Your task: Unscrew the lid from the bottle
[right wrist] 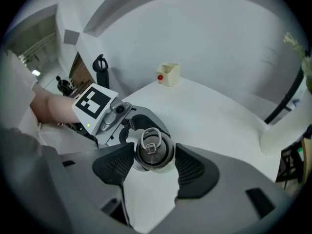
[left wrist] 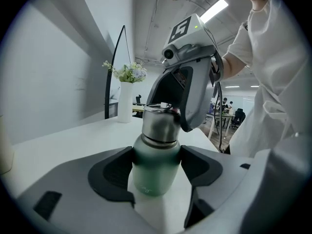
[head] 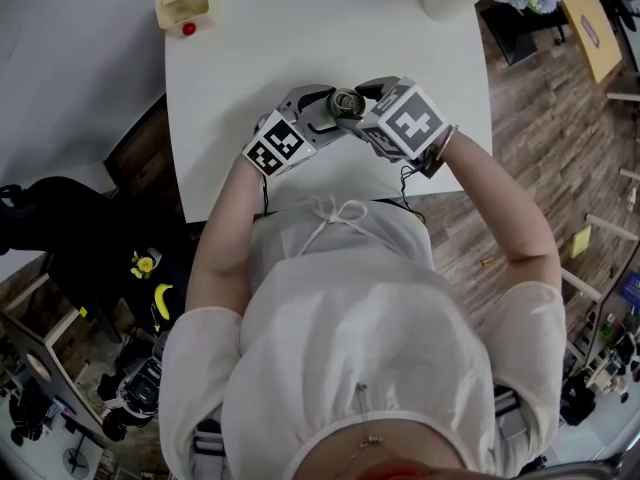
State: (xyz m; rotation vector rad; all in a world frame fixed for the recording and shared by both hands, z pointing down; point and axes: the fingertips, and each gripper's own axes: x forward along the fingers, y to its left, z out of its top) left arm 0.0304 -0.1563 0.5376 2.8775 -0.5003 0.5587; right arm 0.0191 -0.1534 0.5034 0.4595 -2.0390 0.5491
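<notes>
While the left tool [left wrist: 157, 155] gripped the bottle [left wrist: 153, 173], its two dark pads pressed on either side of the green body, which stood upright on the white surface [head: 300, 38]. Bottle sat near the person's edge of the surface, about mid-width. Steel lid [right wrist: 152, 146] sat on top of the bottle, its small wire loop folded across its top.

Right tool [right wrist: 155, 153] came at the lid from above, pointing steeply down. Its pads bracketed the lid on both sides, very close. One pad met the lid's edge; a thin gap showed at the other, so the tool stood loosely about the lid rather than clamped on it. From the left gripper view, the right tool's body hung over the lid and hid its far side.

Elsewhere on the surface: a small cream box [head: 183, 3] at the far left corner with a red ball [head: 189, 29] just beside it, and a white vase [left wrist: 126, 104] of flowers at the far right corner, well apart from the bottle.
</notes>
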